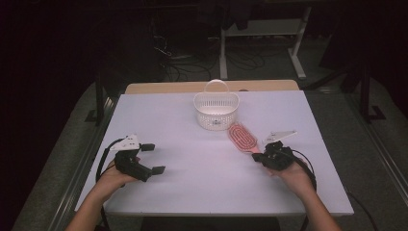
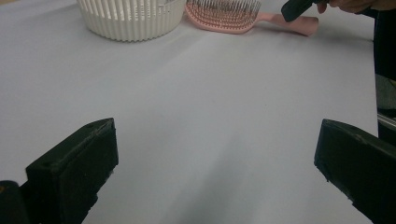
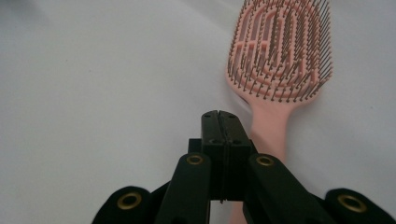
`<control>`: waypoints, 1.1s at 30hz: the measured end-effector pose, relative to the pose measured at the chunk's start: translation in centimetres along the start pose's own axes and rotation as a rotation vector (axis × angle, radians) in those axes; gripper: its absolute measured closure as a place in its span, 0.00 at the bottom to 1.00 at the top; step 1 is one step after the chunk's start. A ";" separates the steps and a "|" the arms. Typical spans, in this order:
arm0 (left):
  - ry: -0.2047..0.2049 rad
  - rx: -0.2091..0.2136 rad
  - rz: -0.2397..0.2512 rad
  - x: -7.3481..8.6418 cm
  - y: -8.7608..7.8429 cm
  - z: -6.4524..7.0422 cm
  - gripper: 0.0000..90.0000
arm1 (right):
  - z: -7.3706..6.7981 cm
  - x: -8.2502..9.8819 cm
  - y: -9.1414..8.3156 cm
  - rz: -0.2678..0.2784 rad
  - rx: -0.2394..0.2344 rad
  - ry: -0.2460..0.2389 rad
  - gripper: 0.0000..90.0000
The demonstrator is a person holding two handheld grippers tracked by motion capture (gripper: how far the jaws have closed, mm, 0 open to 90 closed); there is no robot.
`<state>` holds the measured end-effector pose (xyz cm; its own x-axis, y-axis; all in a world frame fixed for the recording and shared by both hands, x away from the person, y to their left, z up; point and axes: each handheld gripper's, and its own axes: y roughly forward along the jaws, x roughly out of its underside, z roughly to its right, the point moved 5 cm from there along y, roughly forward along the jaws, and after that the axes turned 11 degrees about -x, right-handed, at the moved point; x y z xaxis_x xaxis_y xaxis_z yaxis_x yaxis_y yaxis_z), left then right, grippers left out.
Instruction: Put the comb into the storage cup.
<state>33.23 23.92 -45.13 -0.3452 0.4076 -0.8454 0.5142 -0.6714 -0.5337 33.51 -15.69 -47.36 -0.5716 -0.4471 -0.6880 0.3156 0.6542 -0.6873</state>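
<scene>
**Grippers at rest on either side of a pink hairbrush**

Right gripper (image 1: 258,156) is seen in the high view at the near end of the pink hairbrush (image 1: 242,138), held in a hand (image 1: 294,174) that comes in from the table's near edge. In the right gripper view its two black jaws are pressed flat together with nothing between them, and their tips (image 3: 219,122) lie just to the left of the brush handle; whether they touch the handle cannot be made out from that angle. The hairbrush (image 3: 280,60) is laid bristles up on the white table (image 1: 192,159), its oval head pointing away from the gripper.

A white slatted basket (image 1: 216,109) with an upright loop handle is placed just beyond the hairbrush's head, close to the table's far edge. From the left gripper view the basket (image 2: 130,18) and the hairbrush (image 2: 229,15) are seen side by side, very near each other, with the right gripper's dark tip (image 2: 296,8) over the brush handle.

Left gripper (image 1: 153,158) is held well apart from the hairbrush, across a wide stretch of bare tabletop, in the other hand (image 1: 111,178). Its jaws are spread wide, one at each lower corner of its own view, and only table surface is framed between them.
</scene>
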 end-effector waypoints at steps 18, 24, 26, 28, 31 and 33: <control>0.003 -0.001 -0.005 0.0 0.0 0.0 0.00 | 0.2 0.9 0.5 -0.067 0.028 0.011 0.99; 0.002 0.000 -0.005 0.0 0.0 0.0 0.00 | 0.3 1.0 0.5 -0.068 0.026 0.016 0.99; 0.003 0.000 -0.006 0.1 0.0 0.0 0.00 | 0.4 1.0 0.5 -0.070 0.030 0.016 0.99; 0.002 0.001 -0.007 0.1 0.0 0.1 0.00 | 0.5 1.0 0.5 -0.076 0.036 0.016 0.99; 0.004 0.000 -0.007 0.1 0.0 0.0 0.00 | 0.8 1.2 0.4 -0.077 0.046 0.025 0.99; 0.003 0.001 -0.006 0.1 0.0 0.0 0.00 | 1.0 1.2 0.2 -0.076 0.053 0.032 0.99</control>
<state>33.20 23.91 -45.19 -0.3459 0.4140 -0.8420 0.5115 -0.6691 -0.5391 33.64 -16.70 -48.60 -0.6189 -0.4744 -0.6260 0.3091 0.5856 -0.7494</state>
